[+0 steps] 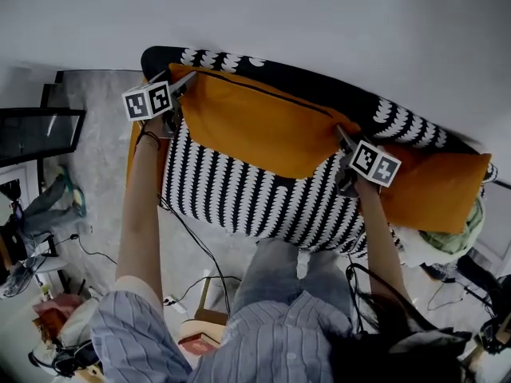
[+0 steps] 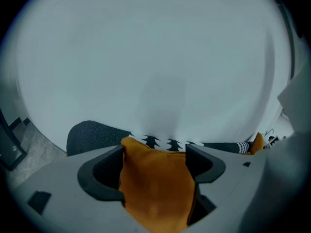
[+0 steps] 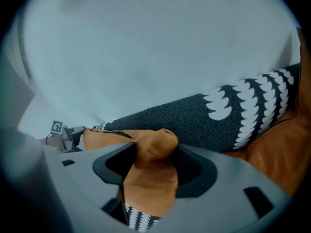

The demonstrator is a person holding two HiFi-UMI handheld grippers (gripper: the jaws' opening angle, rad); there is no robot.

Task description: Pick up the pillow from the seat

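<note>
**A:** So what stage is this? Looks like the grab, not the lift, right?

**B:** Yeah, that's my read. The orange fabric pillow with the black zip lies flat on the black-and-white scallop-patterned seat, and there's a gripper at each top corner. The right gripper looks clamped. Its fingers stand fairly wide, but the corner is bunched into a knob squeezed between them. The left gripper has its fingers spread wide with the other corner filling the gap between them. I'd call that not pinched yet, just fabric sitting in there.

**A:** So next is close the left one, then raise both?

**B:** I'd guess so. Close the left on the corner, then lift both together so the pillow comes up level instead of swinging off one corner. It's soft cloth, so a shallow bite could slip out.

**A:** Anything in the way?

**B:** Not much. The dark patterned backrest runs right behind both sets of fingers, with a white wall past it, so up and towards the person is the free way. A second orange pillow sits just beyond the right fingers, close against the first, and could get dragged along. Cables on the grey floor are well clear.
</note>
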